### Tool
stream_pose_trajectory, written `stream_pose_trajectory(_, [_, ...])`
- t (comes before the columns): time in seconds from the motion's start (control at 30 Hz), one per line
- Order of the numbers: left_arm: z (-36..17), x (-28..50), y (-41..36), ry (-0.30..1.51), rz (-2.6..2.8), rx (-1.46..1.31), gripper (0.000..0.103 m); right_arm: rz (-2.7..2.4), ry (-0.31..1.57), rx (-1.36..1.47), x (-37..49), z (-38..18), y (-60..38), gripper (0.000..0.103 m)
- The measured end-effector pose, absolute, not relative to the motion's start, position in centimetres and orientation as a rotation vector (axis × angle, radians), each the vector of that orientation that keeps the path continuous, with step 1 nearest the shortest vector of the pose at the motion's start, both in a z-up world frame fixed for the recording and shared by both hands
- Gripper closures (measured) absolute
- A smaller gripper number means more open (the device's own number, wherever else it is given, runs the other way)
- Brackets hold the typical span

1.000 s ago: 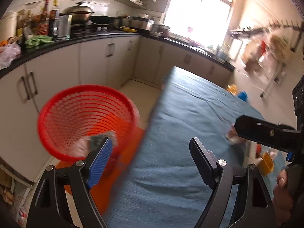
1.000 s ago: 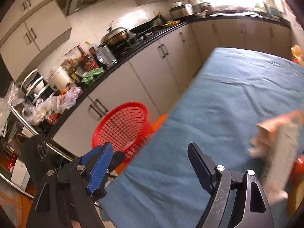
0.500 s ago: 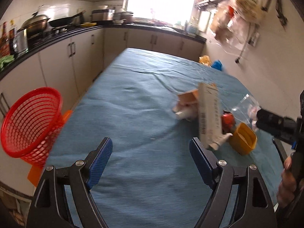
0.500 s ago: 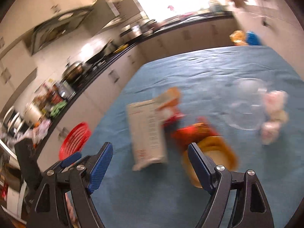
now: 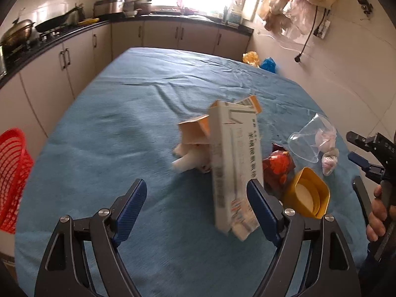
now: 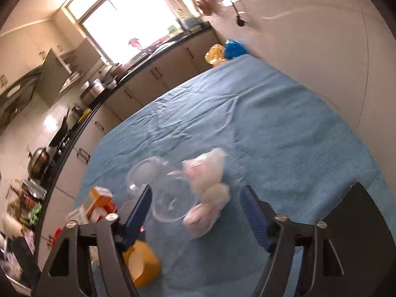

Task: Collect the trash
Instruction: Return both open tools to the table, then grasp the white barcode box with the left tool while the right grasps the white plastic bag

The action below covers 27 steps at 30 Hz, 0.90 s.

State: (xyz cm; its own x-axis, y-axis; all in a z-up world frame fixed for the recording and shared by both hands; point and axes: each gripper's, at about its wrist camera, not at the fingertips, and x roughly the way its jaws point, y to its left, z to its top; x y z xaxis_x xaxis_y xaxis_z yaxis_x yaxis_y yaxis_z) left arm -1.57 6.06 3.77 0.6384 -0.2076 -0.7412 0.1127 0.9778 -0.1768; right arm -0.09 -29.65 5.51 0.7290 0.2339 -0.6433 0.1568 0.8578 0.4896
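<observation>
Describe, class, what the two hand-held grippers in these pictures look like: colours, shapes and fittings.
Left hand-held gripper: black angular frame with triangular cut-outs, silver round bolts, two fingers faced with ribbed blue pads. Right hand-held gripper: the same black frame, silver bolts and blue ribbed pads. No cables or markings show.

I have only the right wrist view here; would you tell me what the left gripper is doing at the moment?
Observer: The left gripper is open and empty, above the blue cloth.
Operator: Is any trash close to it?
Observer: A long white carton is just ahead, beside its right finger.
Operator: I cannot make out the basket.
Observer: The red basket is beyond the table's edge, at the far left of the left wrist view.
</observation>
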Motion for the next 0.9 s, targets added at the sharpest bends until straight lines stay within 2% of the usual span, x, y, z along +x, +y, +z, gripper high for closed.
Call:
stream_pose_trajectory(0.07, [3.6, -1.0, 5.2, 0.866, -0.205, -0.111, 0.021, 0.027, 0.777, 0.567, 0.6, 5.0, -30.0, 0.036])
stream_pose_trajectory(0.13, [3.4, -0.5, 4.3, 0.869, -0.218, -0.1, 0.025, 0.02, 0.793, 0.588, 1.0, 4.3, -30.1, 0.038])
stream_pose_trajectory(0.27, [3.2, 0.4, 2.4, 0.884, -0.267, -0.081, 0.046, 0.008, 0.812, 0.577, 1.6, 3.7, -30.0, 0.044])
stream_pose_trajectory(0.37, [3.0, 0.8, 1.6, 0.885, -0.282, -0.069, 0.052, 0.0, 0.821, 0.53, 2.2, 3.5, -29.1, 0.044])
stream_pose_trajectory(0.43, [2.8, 0.9, 1.3, 0.884, -0.293, -0.068, 0.064, -0.005, 0.837, 0.498, 2.7, 3.0, -28.5, 0.044])
stream_pose_trajectory(0.47, [2.6, 0.9, 1.2, 0.889, -0.299, -0.068, 0.076, -0.003, 0.846, 0.481, 2.9, 2.8, -28.1, 0.044])
stream_pose_trajectory(0.5, [2.4, 1.0, 1.2, 0.892, -0.301, -0.068, 0.082, -0.004, 0.854, 0.468, 3.1, 2.6, -27.8, 0.044])
stream_pose_trajectory(0.57, [2.1, 1.1, 1.1, 0.889, -0.302, -0.066, 0.083, -0.011, 0.87, 0.436, 3.3, 2.0, -27.3, 0.048])
stream_pose_trajectory(0.6, [2.2, 1.0, 1.2, 0.884, -0.301, -0.065, 0.084, -0.014, 0.877, 0.421, 3.4, 1.8, -27.2, 0.053])
stream_pose_trajectory(0.63, [2.2, 1.0, 1.2, 0.877, -0.301, -0.068, 0.084, -0.014, 0.887, 0.407, 3.5, 1.5, -27.1, 0.064])
stream_pose_trajectory(0.67, [2.2, 0.9, 1.2, 0.871, -0.304, -0.072, 0.086, -0.013, 0.891, 0.398, 3.5, 1.3, -26.9, 0.067])
stream_pose_trajectory(0.77, [2.8, 0.2, 1.5, 0.826, -0.312, -0.086, 0.087, -0.036, 0.862, 0.381, 2.8, 1.4, -27.0, 0.068])
stream_pose_trajectory(0.9, [4.0, -0.7, 1.9, 0.749, -0.311, -0.09, 0.087, -0.092, 0.716, 0.369, 0.8, 3.6, -27.4, 0.068])
